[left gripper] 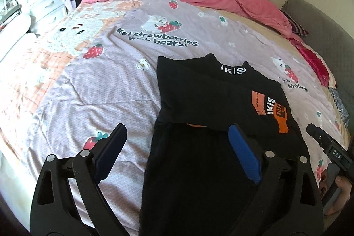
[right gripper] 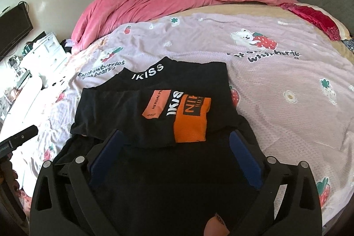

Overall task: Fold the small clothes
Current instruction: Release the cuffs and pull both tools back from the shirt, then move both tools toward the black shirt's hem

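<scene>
The black shirt (right gripper: 154, 103) lies partly folded on the bedspread (right gripper: 276, 85). The right gripper (right gripper: 177, 143) hangs over its near half, jaws wide and empty. The left gripper (left gripper: 177, 136) straddles the shirt's left edge, jaws wide, seemingly clear of the cloth.

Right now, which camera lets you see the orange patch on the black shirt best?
The right wrist view. There the orange patch sits near the middle, whole, with its lettering facing the camera on the black shirt. The left wrist view shows it off to the right, slanted and smaller.
</scene>
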Motion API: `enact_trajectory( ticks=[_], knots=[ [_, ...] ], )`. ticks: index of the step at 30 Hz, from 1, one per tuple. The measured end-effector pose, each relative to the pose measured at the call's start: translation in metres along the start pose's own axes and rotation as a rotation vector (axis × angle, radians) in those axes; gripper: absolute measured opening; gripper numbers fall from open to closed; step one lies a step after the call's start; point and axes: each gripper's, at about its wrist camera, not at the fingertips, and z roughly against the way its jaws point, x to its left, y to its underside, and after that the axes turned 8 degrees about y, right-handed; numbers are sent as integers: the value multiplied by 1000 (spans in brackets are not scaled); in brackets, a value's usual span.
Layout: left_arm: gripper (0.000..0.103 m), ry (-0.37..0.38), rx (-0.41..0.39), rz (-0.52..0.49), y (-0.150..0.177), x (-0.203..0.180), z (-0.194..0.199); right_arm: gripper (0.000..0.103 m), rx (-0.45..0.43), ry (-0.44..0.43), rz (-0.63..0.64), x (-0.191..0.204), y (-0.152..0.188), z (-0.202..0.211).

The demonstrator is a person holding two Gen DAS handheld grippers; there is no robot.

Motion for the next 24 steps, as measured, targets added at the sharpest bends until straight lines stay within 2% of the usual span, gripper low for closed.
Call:
enact_trajectory(
  ticks=[3, 5, 24],
  knots=[
    [87, 4, -7, 10, 2, 3, 6, 97, -4, 3, 0, -2, 2, 4],
    [93, -1, -11, 10, 5, 4, 10, 97, -7, 8, 8, -3, 4, 8],
    [93, -46, 19, 30, 42, 24, 24, 98, -10, 25, 65, -22, 38, 37]
  ],
)
